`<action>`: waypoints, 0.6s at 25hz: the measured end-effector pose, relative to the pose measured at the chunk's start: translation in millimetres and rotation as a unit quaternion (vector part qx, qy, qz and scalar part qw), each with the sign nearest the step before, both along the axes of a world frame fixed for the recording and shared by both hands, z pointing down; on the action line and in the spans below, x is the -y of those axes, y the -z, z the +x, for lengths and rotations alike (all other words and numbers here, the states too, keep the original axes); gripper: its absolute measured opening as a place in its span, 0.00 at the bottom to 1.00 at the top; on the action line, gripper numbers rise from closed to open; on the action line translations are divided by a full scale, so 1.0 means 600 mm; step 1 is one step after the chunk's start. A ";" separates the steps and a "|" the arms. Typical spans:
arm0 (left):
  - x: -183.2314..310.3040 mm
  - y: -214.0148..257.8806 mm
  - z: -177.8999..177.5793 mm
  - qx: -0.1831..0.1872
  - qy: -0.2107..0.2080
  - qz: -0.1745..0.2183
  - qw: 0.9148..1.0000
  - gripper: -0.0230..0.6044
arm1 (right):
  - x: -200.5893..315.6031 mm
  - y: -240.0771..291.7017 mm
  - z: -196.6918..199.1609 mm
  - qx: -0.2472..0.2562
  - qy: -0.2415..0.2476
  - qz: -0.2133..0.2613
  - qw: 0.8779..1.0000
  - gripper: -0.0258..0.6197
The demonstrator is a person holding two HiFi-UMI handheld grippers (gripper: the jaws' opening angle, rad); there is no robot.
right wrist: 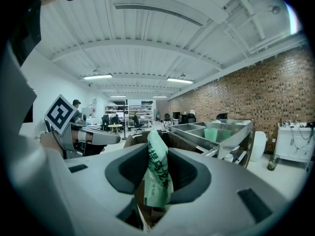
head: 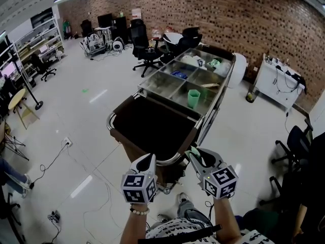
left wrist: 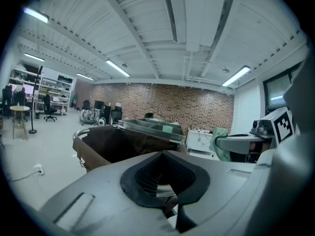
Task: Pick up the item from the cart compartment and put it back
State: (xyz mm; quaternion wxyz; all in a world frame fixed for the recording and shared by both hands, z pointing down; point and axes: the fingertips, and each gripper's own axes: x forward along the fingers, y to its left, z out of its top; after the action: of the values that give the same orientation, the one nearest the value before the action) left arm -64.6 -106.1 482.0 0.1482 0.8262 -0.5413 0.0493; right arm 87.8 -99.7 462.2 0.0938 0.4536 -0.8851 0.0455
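A metal cart (head: 222,93) stands in front of me, with several steel tray compartments and a dark brown bag bin (head: 152,123) at its near end. One tray holds a green cup (head: 193,98); others hold small white, blue and green items. My right gripper (head: 194,155) hovers at the bin's near right corner, shut on a light green printed packet (right wrist: 157,173) that stands upright between its pads (right wrist: 189,173). My left gripper (head: 148,161) is held just left of it, over the bin's near rim, jaws together with nothing in them. In the left gripper view the packet (left wrist: 220,141) shows at right.
Office chairs (head: 144,50) and desks stand beyond the cart. A white cabinet (head: 279,83) is against the brick wall at right, a stool (head: 20,103) at left. Cables and a floor socket (head: 66,142) lie on the pale floor left of the cart.
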 end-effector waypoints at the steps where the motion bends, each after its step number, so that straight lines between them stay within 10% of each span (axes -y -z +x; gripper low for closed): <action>1: 0.000 0.000 0.001 0.000 -0.001 0.000 1.000 0.04 | 0.000 -0.001 -0.001 -0.001 0.001 0.000 1.000 0.24; 15: 0.029 0.011 -0.003 0.002 0.006 -0.002 1.000 0.04 | 0.040 0.017 -0.002 -0.013 0.013 0.013 1.000 0.24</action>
State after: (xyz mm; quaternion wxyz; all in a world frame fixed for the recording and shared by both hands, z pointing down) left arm -66.4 -123.6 475.7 0.1493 0.8225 -0.5464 0.0516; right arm 86.5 -124.0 452.1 0.1001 0.4440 -0.8900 0.0268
